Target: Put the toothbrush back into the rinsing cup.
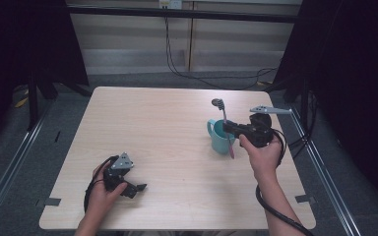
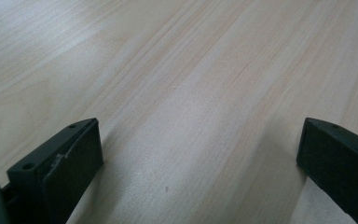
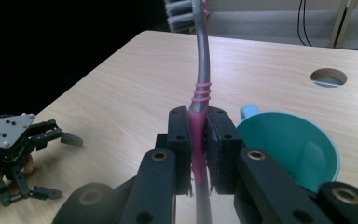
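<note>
Pale wooden table [image 1: 167,128], grey floor [image 1: 10,162], dark curtains [image 1: 24,39].

Pale wooden table [image 1: 177,123], teal mug [image 1: 220,137]

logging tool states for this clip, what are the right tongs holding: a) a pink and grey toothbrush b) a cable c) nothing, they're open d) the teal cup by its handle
a: in the right gripper view the right tongs are shut on the pink handle of the toothbrush, with its bristles up, beside the teal cup; the left tongs rest open on the table.
</note>
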Available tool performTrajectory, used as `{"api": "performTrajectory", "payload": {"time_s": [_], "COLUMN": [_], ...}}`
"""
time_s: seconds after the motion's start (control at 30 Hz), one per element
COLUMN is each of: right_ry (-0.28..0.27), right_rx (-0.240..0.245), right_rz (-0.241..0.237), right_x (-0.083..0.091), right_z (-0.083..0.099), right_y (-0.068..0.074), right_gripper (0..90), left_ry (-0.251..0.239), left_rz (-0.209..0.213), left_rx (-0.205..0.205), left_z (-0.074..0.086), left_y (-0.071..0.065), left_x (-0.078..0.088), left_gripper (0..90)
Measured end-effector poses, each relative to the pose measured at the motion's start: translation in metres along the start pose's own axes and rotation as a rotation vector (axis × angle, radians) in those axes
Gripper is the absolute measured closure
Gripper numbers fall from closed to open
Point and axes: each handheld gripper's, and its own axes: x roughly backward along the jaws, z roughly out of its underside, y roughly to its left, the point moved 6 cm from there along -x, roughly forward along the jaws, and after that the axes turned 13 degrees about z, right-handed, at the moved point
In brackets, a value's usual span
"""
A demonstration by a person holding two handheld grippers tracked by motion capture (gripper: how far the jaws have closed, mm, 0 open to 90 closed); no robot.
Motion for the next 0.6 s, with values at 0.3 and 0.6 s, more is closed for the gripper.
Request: {"api": "performTrajectory", "payload": {"time_s": [0.3, 0.6], "right_ry": [-0.049, -0.072], "right_rx": [-0.029, -0.045], "right_rz": [-0.010, -0.005], "right_x": [0.002, 0.000], "right_z": [-0.011, -0.018], "right_y": [-0.003, -0.003], "right_gripper": [81.5, 81.5], "left_ry": [0.000, 0.000], "left_rz": [0.000, 0.000], "left_rx": [0.000, 0.000], "left_z": [0.000, 0.000], "left_y": [0.000, 0.000], "left_x": [0.000, 0.000], "left_gripper": [0.0, 0.0]}}
